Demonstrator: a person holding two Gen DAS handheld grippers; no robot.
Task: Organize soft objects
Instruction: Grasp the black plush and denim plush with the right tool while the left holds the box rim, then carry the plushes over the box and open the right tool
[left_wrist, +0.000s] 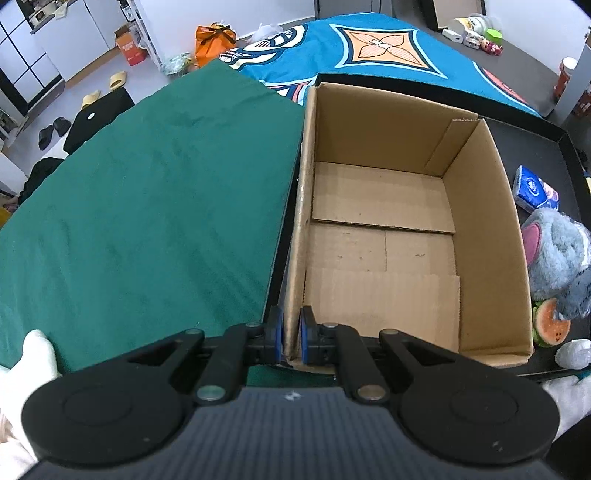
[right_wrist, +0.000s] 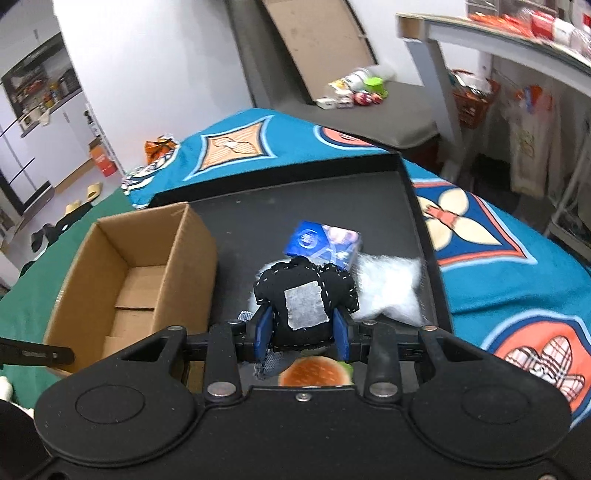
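Between the right gripper's pads: a black stuffed toy (right_wrist: 304, 299) with white stitching and a grey patch, squeezed from both sides and held up over the black tray (right_wrist: 388, 192).
Right gripper (right_wrist: 303, 334): jaws part-way in, clamped on the toy; it is above the tray's near edge, just right of the cardboard box (right_wrist: 177, 266).
Under the toy: a burger-print soft piece (right_wrist: 314, 373) and a scrap of denim, both at the tray's near edge.
Beyond the toy: a blue tissue pack (right_wrist: 321, 243) toward the tray's middle, and a white fluffy cushion (right_wrist: 391, 288) against the right edge, the two touching.
Cardboard box (left_wrist: 406, 229): open-topped, standing in the left part of the tray, its left wall by the tray's left edge; inside only its own bottom flaps show.
Left gripper (left_wrist: 291, 336): jaws narrow, pinching the box's left wall near its near corner, one blue pad outside and one inside.
Right of the box, seen from the left wrist: the tissue pack (left_wrist: 533, 188), a grey plush with a pink ear (left_wrist: 554, 254), and a watermelon-faced soft toy (left_wrist: 552, 326), all on the tray.
Left of the tray: a green cloth (left_wrist: 147, 192) on the bed.
Beyond the tray: a teal patterned blanket (left_wrist: 369, 48).
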